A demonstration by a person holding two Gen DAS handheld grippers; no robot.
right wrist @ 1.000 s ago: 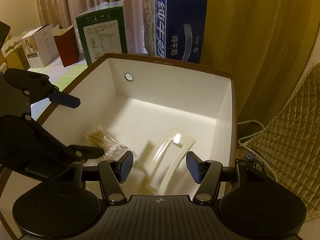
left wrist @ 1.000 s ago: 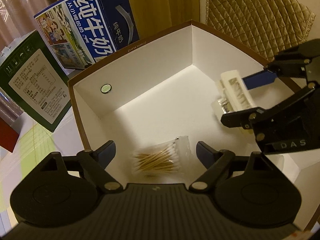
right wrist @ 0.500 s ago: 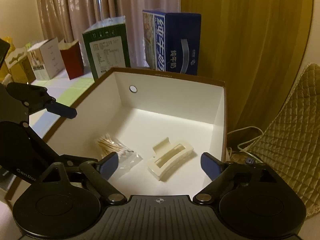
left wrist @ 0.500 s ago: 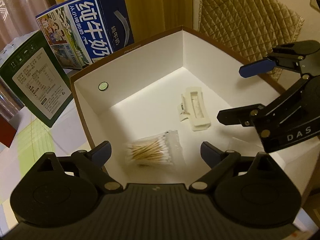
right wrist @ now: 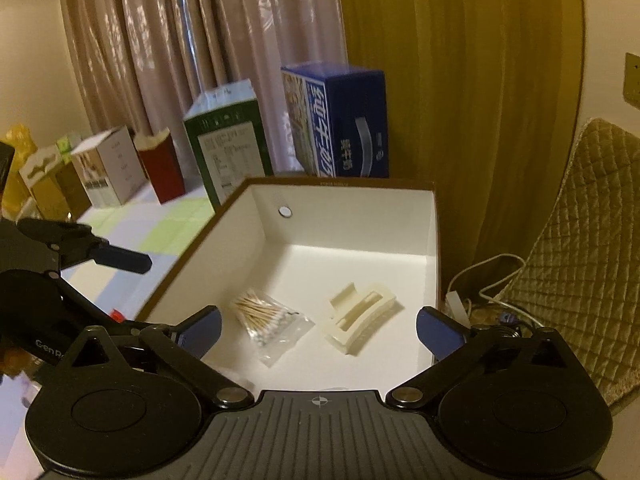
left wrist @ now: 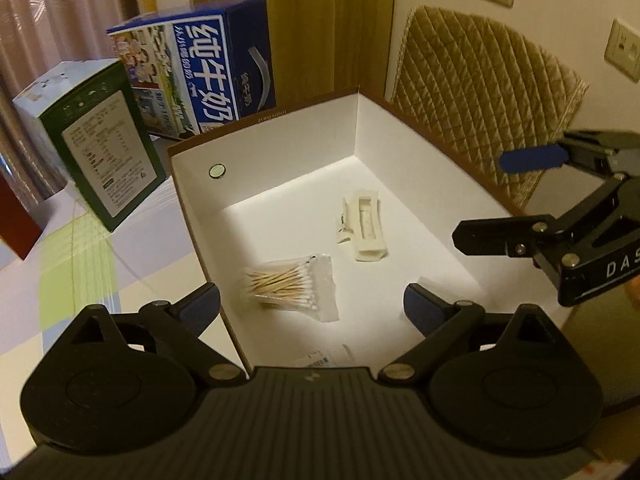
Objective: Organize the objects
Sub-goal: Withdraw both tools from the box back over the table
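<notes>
A cardboard box (left wrist: 280, 152) (right wrist: 352, 216), white inside with a brown rim, stands open on the table. On its floor lie a bag of cotton swabs (left wrist: 292, 284) (right wrist: 268, 316) and a cream hair clip (left wrist: 362, 228) (right wrist: 360, 316), side by side and apart. My left gripper (left wrist: 310, 306) hovers open above the box's near left corner, holding nothing. My right gripper (right wrist: 320, 330) hangs above the near right side, its jaws opening with nothing between them; it also shows in the left wrist view as the right gripper (left wrist: 482, 200). A small paper packet (left wrist: 316, 360) peeks out by the near wall.
Behind the box stand a blue milk carton (left wrist: 212, 76) (right wrist: 344, 120) and a green box (left wrist: 96, 152) (right wrist: 228, 148). A red box (right wrist: 160, 168) and white boxes (right wrist: 108, 172) line the far left. A quilted chair back (left wrist: 480, 120) and cables (right wrist: 488, 280) lie to the right.
The right gripper let go of the hair clip, which now lies on the box floor. Both grippers drew back and upward from the box, and their jaws spread wider.
</notes>
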